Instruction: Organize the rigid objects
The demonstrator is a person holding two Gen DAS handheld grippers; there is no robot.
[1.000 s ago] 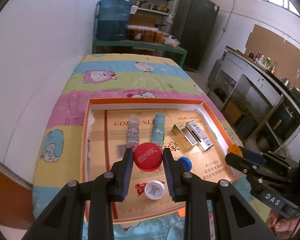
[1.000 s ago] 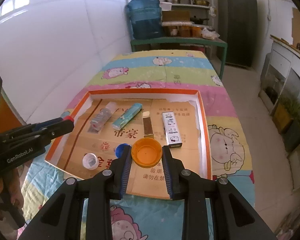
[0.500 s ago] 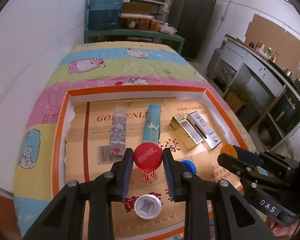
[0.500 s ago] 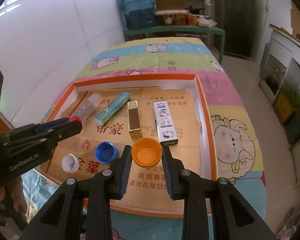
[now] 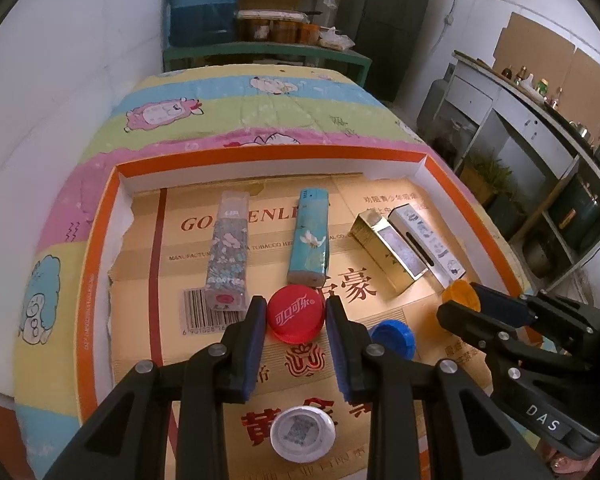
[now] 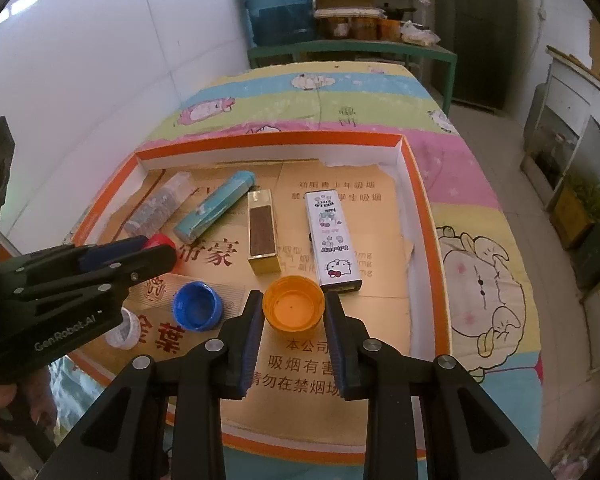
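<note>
While each hand-held gripper grips its cap, the round red plastic cap (image 5: pixel 296 314) in the left hand-held gripper (image 5: pixel 296 320) lies left of the blue cap (image 5: pixel 394 338); the right hand-held gripper (image 6: pixel 293 312) grips the orange cap (image 6: pixel 293 307).

A red cap (image 5: pixel 295 313) with white lettering sits between blue-padded black fingers (image 5: pixel 255 344). An orange cap (image 6: pixel 293 307) sits between matching blue pads (image 6: pixel 253 332). Nearby lie a blue cap (image 6: pixel 196 310) and a white cap (image 5: pixel 302 433). The tray (image 5: pixel 100 240) has an orange rim, white walls and tan cardboard printed in red. 4 boxes: grey floral (image 5: pixel 227 252), teal with a white bird (image 5: pixel 309 242), gold (image 6: pixel 263 231), white with cartoon cats (image 6: pixel 332 235). The bedsheet (image 5: pixel 240 116) has pastel stripes with cartoon sheep.
</note>
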